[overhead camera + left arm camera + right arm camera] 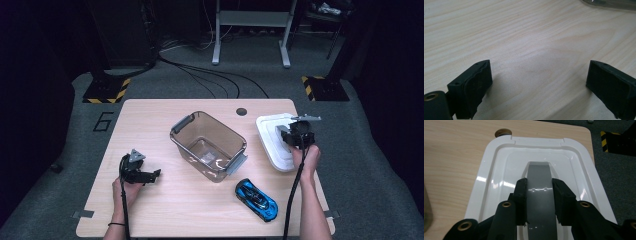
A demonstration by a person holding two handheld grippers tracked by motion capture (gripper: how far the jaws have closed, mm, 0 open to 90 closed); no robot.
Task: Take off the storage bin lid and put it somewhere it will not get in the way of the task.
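The tabletop [150,120] carries a clear bin [208,145] at centre. The white lid [499,170] lies flat at the right edge. The right tongs [539,195] are clamped on the lid's grey handle [540,177]. The left tongs [539,80] rest spread apart, holding nothing. A blue toy car [256,199] sits near the bin.

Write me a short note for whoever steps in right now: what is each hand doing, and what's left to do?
Right gripper: shut on the grey handle of the white lid, which lies at the table's right edge.
Left gripper: open, holding nothing, low over bare table.
Clear bin: mid-table, open and seemingly empty.
Blue toy car: on the table near the bin.
Done: lid gripped.
Left, probably: car into bin, lid on.
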